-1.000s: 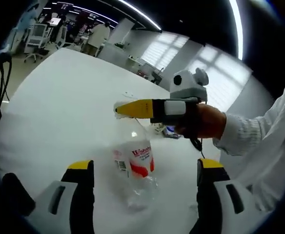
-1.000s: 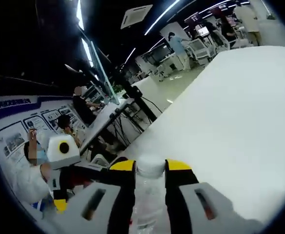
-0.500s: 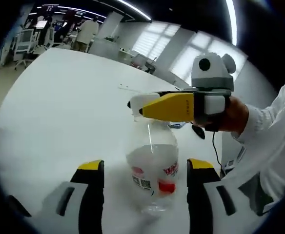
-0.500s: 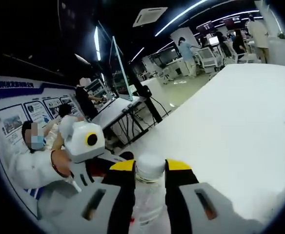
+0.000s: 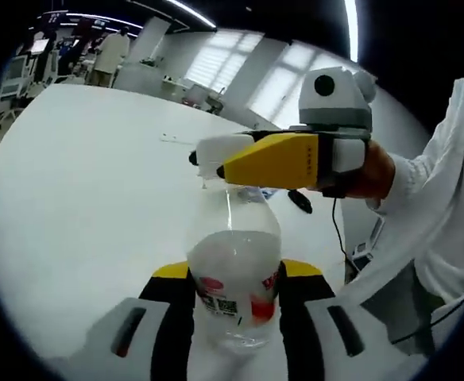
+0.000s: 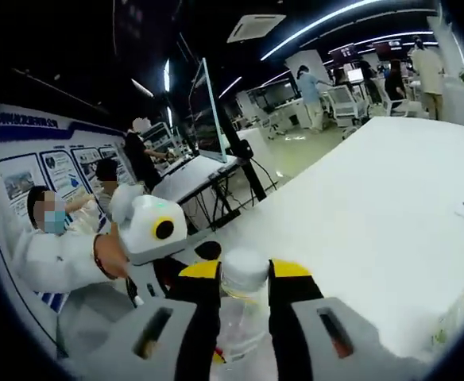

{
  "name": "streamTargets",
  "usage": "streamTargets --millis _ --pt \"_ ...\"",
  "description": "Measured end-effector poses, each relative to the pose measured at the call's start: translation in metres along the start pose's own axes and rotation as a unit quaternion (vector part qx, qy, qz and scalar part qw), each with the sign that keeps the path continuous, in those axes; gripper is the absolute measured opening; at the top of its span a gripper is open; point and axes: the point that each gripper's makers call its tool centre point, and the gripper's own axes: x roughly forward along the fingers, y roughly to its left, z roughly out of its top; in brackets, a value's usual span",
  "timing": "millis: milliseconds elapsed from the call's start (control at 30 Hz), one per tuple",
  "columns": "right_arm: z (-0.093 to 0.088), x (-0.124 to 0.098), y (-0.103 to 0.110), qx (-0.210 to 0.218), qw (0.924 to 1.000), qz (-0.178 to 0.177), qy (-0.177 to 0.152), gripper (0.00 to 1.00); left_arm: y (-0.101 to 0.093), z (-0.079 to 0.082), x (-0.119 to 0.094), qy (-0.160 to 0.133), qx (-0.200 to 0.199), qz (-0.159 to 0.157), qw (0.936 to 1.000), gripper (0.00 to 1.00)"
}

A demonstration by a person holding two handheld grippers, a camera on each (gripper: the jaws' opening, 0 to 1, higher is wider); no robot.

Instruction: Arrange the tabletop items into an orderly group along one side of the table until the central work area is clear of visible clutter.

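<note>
Two grippers, one clear bottle [image 5: 236, 274] | left gripper [image 5: 233, 298] clamped on its body, bottle upright between the jaws | right gripper [image 6: 244, 290] pinching the white cap [image 6: 244, 268] (neck above the left jaws) | step: two-handed carry over the white table [image 5: 81, 190] | next: set it down along one edge, judged.

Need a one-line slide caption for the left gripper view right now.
Left gripper closes around a clear water bottle on the white table while the right gripper clamps its neck.

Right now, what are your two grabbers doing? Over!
Right gripper shut on bottle's white cap. Left gripper jaws against bottle body. Table ahead bare, small bits far off.
</note>
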Motion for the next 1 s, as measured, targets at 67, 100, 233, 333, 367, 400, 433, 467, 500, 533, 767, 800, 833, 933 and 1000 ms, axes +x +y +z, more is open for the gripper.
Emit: streamTargets --millis 67,100,233,333,367,400,433,467,500,533,767,800,833,933,1000 --pt "0.001 -0.004 0.001 -0.007 0.9999 -0.007 -0.004 0.2 -0.001 0.001 0.001 -0.001 0.011 0.0 0.9999 0.4" --pt "0.001 -0.006 0.001 -0.008 0.9999 -0.009 -0.006 0.2 -0.002 0.002 0.002 -0.001 0.015 0.0 0.9999 0.39" --pt "0.001 -0.016 0.0 -0.02 0.9995 -0.022 -0.011 0.2 -0.005 0.004 0.009 0.012 0.031 -0.005 0.9995 0.39" --pt "0.004 -0.024 -0.003 -0.026 0.9991 -0.031 -0.013 0.2 -0.008 0.008 0.015 0.018 0.045 -0.007 0.9988 0.39" --pt "0.004 -0.026 -0.004 -0.027 0.999 -0.032 -0.014 0.2 -0.01 0.01 0.017 0.018 0.047 -0.009 0.9987 0.39" --pt "0.006 -0.03 -0.005 -0.029 0.9988 -0.035 -0.017 0.2 -0.012 0.014 0.019 0.015 0.052 -0.012 0.9984 0.39" --pt "0.008 -0.033 -0.006 -0.03 0.9987 -0.037 -0.019 0.2 -0.013 0.017 0.021 0.013 0.055 -0.013 0.9983 0.39" --pt "0.011 -0.037 -0.008 -0.034 0.9983 -0.041 -0.022 0.2 -0.014 0.019 0.022 0.013 0.058 -0.015 0.9981 0.39" --pt "0.013 -0.04 -0.009 -0.036 0.9981 -0.044 -0.024 0.2 -0.017 0.022 0.024 0.012 0.062 -0.017 0.9979 0.39" --pt "0.016 -0.044 -0.01 -0.042 0.9976 -0.048 -0.028 0.2 -0.019 0.026 0.027 0.011 0.068 -0.019 0.9974 0.39" --pt "0.034 -0.07 -0.026 -0.064 0.9937 -0.077 -0.051 0.2 -0.023 0.053 0.046 0.024 0.122 -0.025 0.9919 0.39" --pt "0.036 -0.073 -0.028 -0.066 0.9931 -0.081 -0.054 0.2 -0.023 0.057 0.049 0.022 0.128 -0.026 0.9912 0.39" --pt "0.04 -0.078 -0.031 -0.071 0.9921 -0.086 -0.058 0.2 -0.024 0.062 0.052 0.02 0.134 -0.029 0.9904 0.39" --pt "0.049 -0.087 -0.038 -0.084 0.9893 -0.098 -0.069 0.2 -0.026 0.074 0.061 0.014 0.147 -0.034 0.9884 0.39" --pt "0.054 -0.092 -0.042 -0.09 0.9876 -0.105 -0.074 0.2 -0.027 0.082 0.067 0.012 0.155 -0.036 0.9871 0.39"
